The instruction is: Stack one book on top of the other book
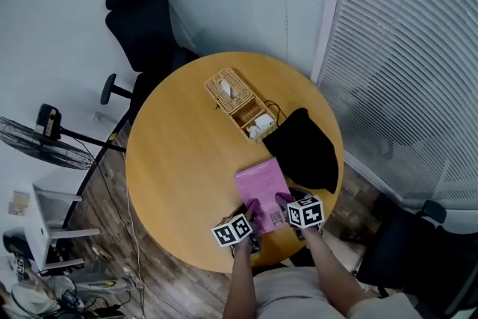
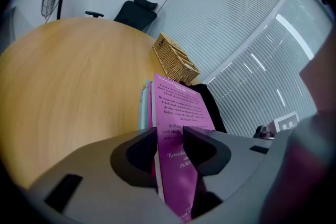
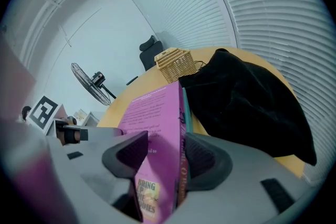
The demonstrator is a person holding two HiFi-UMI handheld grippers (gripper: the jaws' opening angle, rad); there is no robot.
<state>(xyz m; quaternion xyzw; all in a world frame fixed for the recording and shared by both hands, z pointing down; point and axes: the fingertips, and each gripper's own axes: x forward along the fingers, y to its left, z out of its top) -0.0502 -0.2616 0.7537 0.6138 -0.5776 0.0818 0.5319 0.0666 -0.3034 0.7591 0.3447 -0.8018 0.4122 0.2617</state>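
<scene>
Pink book (image 1: pixel 261 187) at the table's near edge, slightly right of middle, long side running away from the person. A teal book (image 2: pixel 143 107) shows as a thin strip directly beneath it; cannot tell whether the two are fully in contact.

Left gripper (image 1: pixel 252 205) is clamped on the pink book's near left corner. Right gripper (image 1: pixel 284 199) is clamped on the near right corner, over the spine. Both sets of jaws are pressed against the covers.

Black cloth bag (image 1: pixel 302 149) lies just beside the book's far right corner, at the table's right edge. Wicker basket (image 1: pixel 239 102) sits farther back, past the middle.

Round table (image 1: pixel 187 160), bare yellow wood.

Black office chair (image 1: pixel 146 26) beyond the far left edge, standing fan (image 1: pixel 37 142) off the left side. Window blinds (image 1: pixel 403 48) along the right. Dark plank floor (image 1: pixel 172 287).
</scene>
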